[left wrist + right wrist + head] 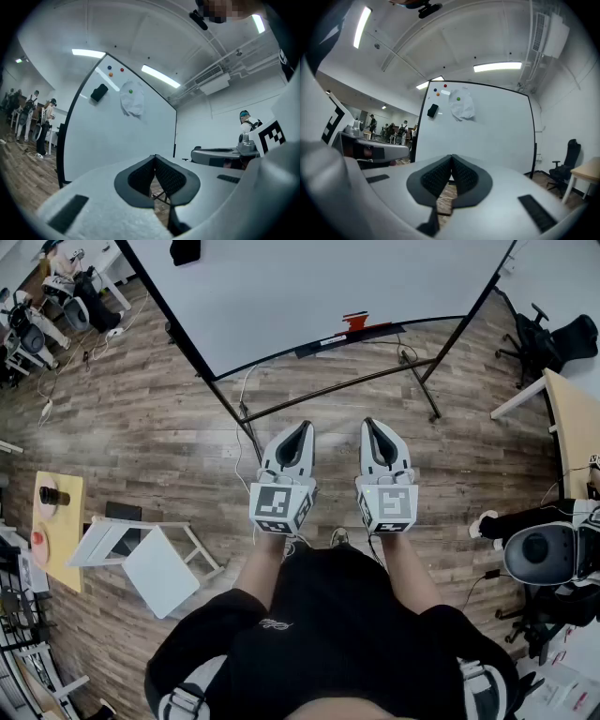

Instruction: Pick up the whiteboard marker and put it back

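The whiteboard marker is hard to pick out. From the head view, only a small red-orange thing (354,322) shows on the tray ledge (375,332) along the lower edge of the whiteboard (309,287), and it is too small to tell whether it is the marker. In both gripper views the grippers' own pale bodies cover the board's lower edge, so the ledge is hidden there.

The left gripper (303,427) and right gripper (369,425) are side by side in front of the whiteboard, well short of the ledge. Both point toward the board. In the left gripper view, the left gripper (155,157) has its ribbed pads pressed together at the tips with nothing between them. The right gripper (451,157) is pressed together and empty in the same way.

High on the whiteboard (117,136) are a black eraser (99,93), a few coloured magnets (122,70) and a crumpled white sheet (131,101).

Left of the board, a white stool (155,559) lies tipped on the wooden floor (141,427). To the board's right are an office chair (553,338) and a desk (574,418). Nothing stands between the grippers and the board.
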`<act>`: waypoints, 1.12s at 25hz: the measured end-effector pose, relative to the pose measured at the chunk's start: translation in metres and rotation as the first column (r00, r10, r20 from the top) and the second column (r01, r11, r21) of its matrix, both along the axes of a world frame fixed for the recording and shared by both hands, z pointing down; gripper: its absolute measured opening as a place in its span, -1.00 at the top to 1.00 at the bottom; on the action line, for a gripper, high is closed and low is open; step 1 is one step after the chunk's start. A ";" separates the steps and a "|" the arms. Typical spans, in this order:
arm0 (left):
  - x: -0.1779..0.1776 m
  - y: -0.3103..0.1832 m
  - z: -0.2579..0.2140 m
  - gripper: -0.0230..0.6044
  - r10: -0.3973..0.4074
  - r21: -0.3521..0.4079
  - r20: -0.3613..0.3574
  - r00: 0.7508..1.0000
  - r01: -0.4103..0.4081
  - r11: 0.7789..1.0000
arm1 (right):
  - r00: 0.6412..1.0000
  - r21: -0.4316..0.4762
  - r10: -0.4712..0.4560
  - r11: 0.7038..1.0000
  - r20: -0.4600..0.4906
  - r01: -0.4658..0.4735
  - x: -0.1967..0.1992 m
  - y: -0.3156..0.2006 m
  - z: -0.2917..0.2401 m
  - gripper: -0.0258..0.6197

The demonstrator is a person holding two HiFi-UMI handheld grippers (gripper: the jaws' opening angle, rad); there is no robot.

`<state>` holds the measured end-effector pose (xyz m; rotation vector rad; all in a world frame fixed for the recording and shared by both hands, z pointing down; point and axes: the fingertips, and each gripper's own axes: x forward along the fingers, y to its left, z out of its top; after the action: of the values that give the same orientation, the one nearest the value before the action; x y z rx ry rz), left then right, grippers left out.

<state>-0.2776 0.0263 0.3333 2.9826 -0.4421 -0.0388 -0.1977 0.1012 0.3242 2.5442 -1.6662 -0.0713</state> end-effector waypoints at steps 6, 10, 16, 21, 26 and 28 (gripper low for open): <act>-0.016 -0.014 0.003 0.91 -0.034 0.006 0.002 0.999 0.034 0.999 | 1.000 -0.001 0.030 1.000 -0.001 -0.030 -0.005 0.004 0.001 0.91; -0.020 -0.022 0.003 0.91 -0.026 -0.003 -0.004 1.000 0.026 1.000 | 0.998 -0.008 0.059 0.998 -0.010 -0.059 -0.005 0.006 -0.001 0.91; -0.020 -0.030 0.012 0.91 0.014 -0.027 0.001 1.000 -0.014 1.000 | 0.998 -0.003 0.068 0.998 -0.014 -0.068 -0.017 -0.003 0.007 0.91; 0.000 -0.036 0.018 0.90 0.037 -0.039 0.009 0.999 -0.037 0.999 | 0.996 -0.019 0.083 0.996 0.020 -0.083 -0.003 -0.010 0.018 0.91; 0.037 -0.054 0.027 0.91 0.049 -0.040 0.027 0.998 -0.048 0.998 | 0.997 -0.035 0.080 0.996 0.024 -0.079 0.035 -0.029 0.028 0.91; 0.052 -0.063 0.032 0.90 0.062 -0.032 0.051 0.997 -0.061 0.998 | 0.997 -0.034 0.073 0.997 0.033 -0.072 0.050 -0.041 0.033 0.91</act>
<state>-0.2254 -0.0367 0.3657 2.9711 -0.3533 0.0512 -0.1479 0.0600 0.3574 2.5934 -1.5711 0.0056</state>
